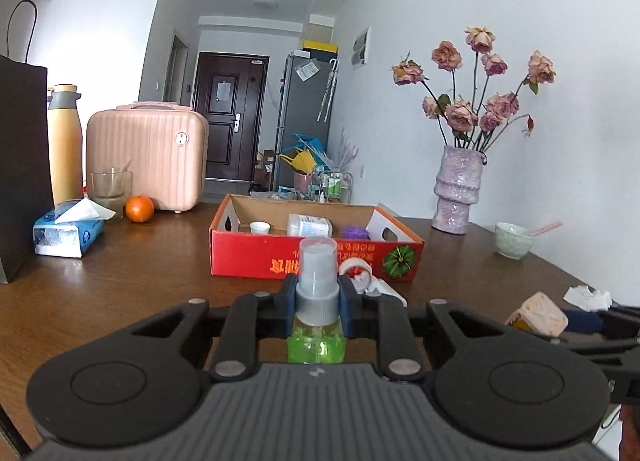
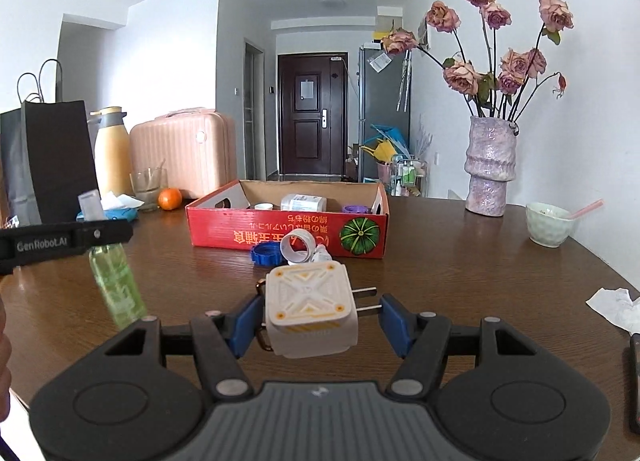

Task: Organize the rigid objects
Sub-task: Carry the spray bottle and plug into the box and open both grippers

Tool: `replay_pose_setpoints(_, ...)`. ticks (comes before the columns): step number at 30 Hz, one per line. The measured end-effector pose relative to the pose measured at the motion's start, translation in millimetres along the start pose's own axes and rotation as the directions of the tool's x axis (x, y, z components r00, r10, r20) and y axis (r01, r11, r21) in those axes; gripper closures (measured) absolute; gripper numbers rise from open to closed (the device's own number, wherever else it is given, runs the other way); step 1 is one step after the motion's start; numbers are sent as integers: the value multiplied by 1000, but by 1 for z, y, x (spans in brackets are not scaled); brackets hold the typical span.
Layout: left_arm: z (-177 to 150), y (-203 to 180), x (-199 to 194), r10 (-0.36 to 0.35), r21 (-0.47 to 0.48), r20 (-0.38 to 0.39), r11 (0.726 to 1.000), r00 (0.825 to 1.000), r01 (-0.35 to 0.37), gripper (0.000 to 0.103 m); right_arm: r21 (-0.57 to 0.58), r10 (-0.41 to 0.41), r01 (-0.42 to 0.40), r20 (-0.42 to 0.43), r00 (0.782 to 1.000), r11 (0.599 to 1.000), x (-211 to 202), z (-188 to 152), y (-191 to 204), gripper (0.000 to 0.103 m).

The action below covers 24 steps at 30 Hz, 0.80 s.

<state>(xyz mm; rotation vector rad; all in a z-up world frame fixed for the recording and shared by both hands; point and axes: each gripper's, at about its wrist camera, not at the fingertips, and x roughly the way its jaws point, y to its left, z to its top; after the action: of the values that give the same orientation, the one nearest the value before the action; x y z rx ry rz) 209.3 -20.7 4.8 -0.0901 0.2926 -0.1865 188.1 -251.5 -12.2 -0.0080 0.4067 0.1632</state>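
My left gripper (image 1: pixel 318 307) is shut on the grey collar of a green spray bottle (image 1: pixel 317 343) and holds it upright above the table; the bottle also shows in the right wrist view (image 2: pixel 114 285). My right gripper (image 2: pixel 316 319) is shut on a white plug adapter (image 2: pixel 310 309), held by its prongs and its left side above the table; the adapter also shows in the left wrist view (image 1: pixel 538 313). Ahead stands a red cardboard box (image 2: pixel 288 233) holding a clear bottle (image 2: pixel 302 203), a white cap (image 2: pixel 264 206) and a purple item (image 2: pixel 355 209).
In front of the box lie a blue lid (image 2: pixel 265 254), a white tape roll (image 2: pixel 298 247) and a small white item (image 2: pixel 322 253). A vase of roses (image 2: pixel 490 165), a green bowl (image 2: pixel 548 223), crumpled tissue (image 2: pixel 616 303), an orange (image 2: pixel 170 198), a glass, a thermos, a tissue pack and a pink case stand around.
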Motion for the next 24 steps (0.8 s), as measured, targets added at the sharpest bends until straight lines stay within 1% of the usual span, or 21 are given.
replay_pose_setpoints(5,29,10,27,27,23,45,999,999,-28,82,4,-6,6,7,1000,1000,26,16,-8,40)
replay_pose_setpoints(9,65,25,65,4,39,71,999,997,-6,82,-23,10,-10,30,1000,1000,58,48,-19,40)
replay_pose_setpoints(12,83,34,100,10,56,63,998,998,-13,82,-17,36,-36,22,999,999,91,75,-30,40)
replay_pose_setpoints(15,100,43,138,19,66,36,998,999,-22,82,-16,61,-61,8,998,998,131,103,-41,40)
replay_pose_setpoints(18,116,53,182,26,86,-16,996,1000,-24,82,-17,58,-58,-16,998,998,180,125,-49,39)
replay_pose_setpoints(20,122,56,213,43,137,-49,990,998,-36,82,-3,63,-63,-64,996,998,218,135,-54,39)
replay_pose_setpoints(22,126,62,245,67,147,-97,988,993,-52,82,2,64,-64,-124,990,998,258,142,-57,39)
replay_pose_setpoints(24,129,68,278,66,163,-147,986,987,-41,82,12,60,-59,-182,981,998,295,149,-58,39)
